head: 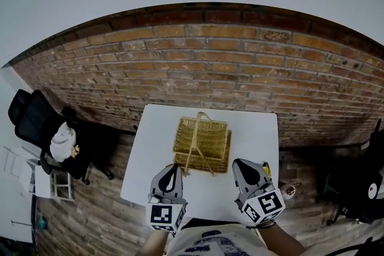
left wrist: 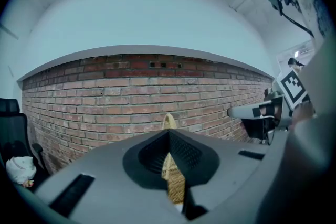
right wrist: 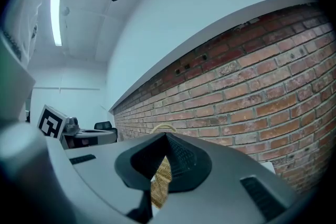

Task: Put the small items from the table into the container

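Observation:
A woven wicker basket with an arched handle stands in the middle of the white table. My left gripper is shut and empty, just in front of the basket's near left corner. At the basket's near right, my right gripper is also shut and empty. A small yellow item lies on the table right beside the right gripper. In the left gripper view the basket shows through the slit of the left gripper. The right gripper view shows the basket past the right gripper.
A red brick wall runs close behind the table's far edge. A black office chair carrying a white bundle stands on the floor at the left. A small round object sits low off the table's right near corner.

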Demonstrator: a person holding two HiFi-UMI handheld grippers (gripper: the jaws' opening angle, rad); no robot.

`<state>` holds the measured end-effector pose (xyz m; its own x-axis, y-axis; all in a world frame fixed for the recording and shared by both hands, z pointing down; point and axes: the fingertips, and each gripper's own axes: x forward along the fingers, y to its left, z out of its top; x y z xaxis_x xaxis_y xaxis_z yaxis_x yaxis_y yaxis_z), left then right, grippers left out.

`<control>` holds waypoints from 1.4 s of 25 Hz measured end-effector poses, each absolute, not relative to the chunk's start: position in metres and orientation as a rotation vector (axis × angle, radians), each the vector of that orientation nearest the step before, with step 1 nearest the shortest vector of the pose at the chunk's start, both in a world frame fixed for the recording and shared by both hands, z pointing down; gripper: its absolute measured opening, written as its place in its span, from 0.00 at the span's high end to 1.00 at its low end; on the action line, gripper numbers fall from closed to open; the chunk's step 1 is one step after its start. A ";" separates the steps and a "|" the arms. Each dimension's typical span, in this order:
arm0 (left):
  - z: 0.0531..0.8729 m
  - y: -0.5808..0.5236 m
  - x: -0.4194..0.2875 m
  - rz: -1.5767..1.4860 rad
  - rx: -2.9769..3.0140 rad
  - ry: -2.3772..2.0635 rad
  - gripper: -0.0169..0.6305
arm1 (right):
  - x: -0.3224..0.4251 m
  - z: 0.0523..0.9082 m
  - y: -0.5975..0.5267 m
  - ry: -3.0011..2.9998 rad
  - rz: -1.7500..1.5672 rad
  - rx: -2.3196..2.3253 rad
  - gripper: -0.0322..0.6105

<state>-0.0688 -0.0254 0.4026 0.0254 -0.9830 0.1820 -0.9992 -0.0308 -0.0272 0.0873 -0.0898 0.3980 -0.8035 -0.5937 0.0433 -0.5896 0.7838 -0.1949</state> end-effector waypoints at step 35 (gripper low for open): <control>0.437 -0.030 -0.178 0.203 2.330 -1.884 0.90 | 0.000 0.407 -0.064 2.853 -0.269 -1.312 0.92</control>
<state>-0.1778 -0.0304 0.4365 0.2077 -0.9595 0.1905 -0.9780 -0.2073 0.0222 0.0003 -0.0643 0.4072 -0.6535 -0.7527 0.0805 -0.7544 0.6390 -0.1500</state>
